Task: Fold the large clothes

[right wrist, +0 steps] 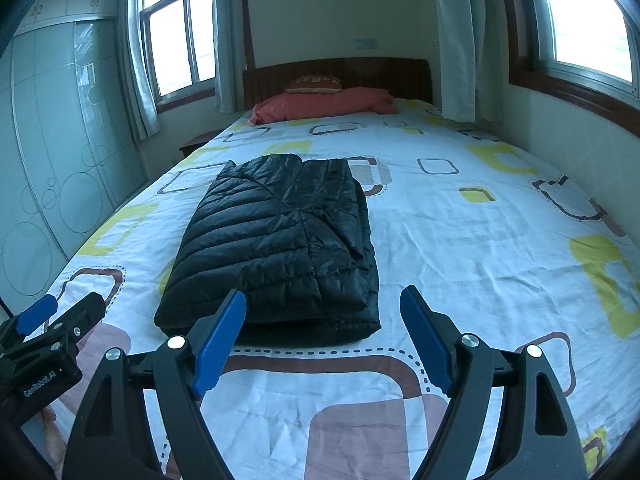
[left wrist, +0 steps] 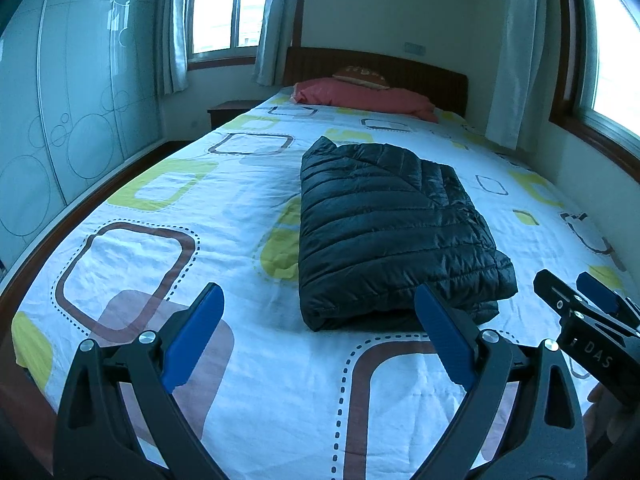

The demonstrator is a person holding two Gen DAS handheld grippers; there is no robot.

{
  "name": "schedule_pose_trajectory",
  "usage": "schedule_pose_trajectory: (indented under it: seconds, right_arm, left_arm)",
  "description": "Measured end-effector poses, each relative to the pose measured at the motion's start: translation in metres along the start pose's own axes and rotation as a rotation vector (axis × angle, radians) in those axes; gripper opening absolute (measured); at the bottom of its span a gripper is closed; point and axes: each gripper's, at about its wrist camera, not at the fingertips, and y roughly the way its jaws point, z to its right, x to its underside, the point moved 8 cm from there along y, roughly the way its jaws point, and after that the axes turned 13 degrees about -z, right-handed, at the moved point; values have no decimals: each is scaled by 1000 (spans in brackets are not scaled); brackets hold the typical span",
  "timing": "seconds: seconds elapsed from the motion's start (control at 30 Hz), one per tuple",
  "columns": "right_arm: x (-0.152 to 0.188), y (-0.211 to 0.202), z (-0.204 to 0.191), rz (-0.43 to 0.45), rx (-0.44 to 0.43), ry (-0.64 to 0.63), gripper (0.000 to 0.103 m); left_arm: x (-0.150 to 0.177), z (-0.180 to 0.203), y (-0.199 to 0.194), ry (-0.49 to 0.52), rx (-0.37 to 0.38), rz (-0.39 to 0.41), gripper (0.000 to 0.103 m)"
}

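A black quilted puffer jacket lies folded into a compact rectangle on the bed, also in the right wrist view. My left gripper is open and empty, hovering above the sheet just short of the jacket's near edge. My right gripper is open and empty, also just short of the near edge, toward the jacket's right corner. Each gripper shows in the other's view: the right one at the far right, the left one at the far left.
The bed has a white sheet with yellow and brown squares. A pink duvet and a brown cushion lie at the wooden headboard. A glass wardrobe stands on the left, a wall with a window on the right.
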Motion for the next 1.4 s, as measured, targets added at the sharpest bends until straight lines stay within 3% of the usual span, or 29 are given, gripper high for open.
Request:
schedule_pose_trajectory:
  seconds: [1.4]
  right_arm:
    - [2,2,-1,-3,-2,-5,78]
  left_arm:
    - [2,2,2,2,-7,-3,96]
